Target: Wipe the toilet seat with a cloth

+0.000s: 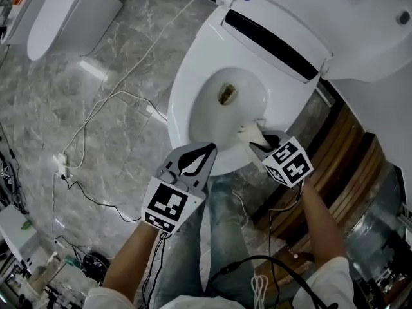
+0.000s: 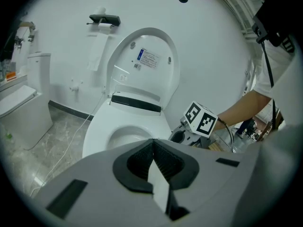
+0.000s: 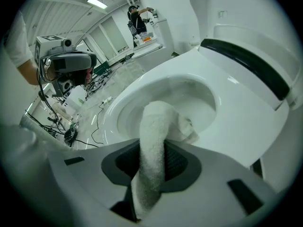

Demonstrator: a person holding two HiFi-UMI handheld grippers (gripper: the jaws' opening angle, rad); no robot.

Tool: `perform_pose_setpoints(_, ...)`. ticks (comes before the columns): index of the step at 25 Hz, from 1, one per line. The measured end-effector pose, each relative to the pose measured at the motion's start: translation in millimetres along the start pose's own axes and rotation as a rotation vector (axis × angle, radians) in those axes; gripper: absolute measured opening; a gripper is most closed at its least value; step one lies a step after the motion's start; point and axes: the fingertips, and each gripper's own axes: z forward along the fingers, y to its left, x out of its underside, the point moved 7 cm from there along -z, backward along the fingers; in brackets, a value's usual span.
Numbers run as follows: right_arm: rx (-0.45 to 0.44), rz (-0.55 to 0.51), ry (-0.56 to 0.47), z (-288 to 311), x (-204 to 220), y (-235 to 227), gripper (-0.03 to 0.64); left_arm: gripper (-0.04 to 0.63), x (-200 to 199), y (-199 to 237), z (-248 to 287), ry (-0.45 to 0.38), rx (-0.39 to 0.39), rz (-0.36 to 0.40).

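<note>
The white toilet seat lies down around the bowl, with its lid raised. My right gripper is shut on a white cloth, which rests on the seat's near right rim. In the right gripper view the cloth runs between the pads and droops over the seat toward the bowl. My left gripper hovers over the seat's front edge, shut with nothing in it. In the left gripper view its jaws meet in front of the seat, and the right gripper's marker cube shows to the right.
A white cable crosses the marble floor left of the toilet to a power strip. A second toilet stands at far left. Wooden panelling borders the right side. The person's jeans-clad legs stand before the bowl.
</note>
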Motion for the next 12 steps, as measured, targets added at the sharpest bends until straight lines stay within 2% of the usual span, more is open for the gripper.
perform_pose_setpoints(5,-0.018,0.004,-0.003,11,4,33,0.1,0.011,22,6,-24,0.007,-0.036,-0.04)
perform_pose_setpoints(12,-0.05,0.003,-0.006,28,3,80,0.1,0.011,40,25,-58,0.009,-0.089,-0.057)
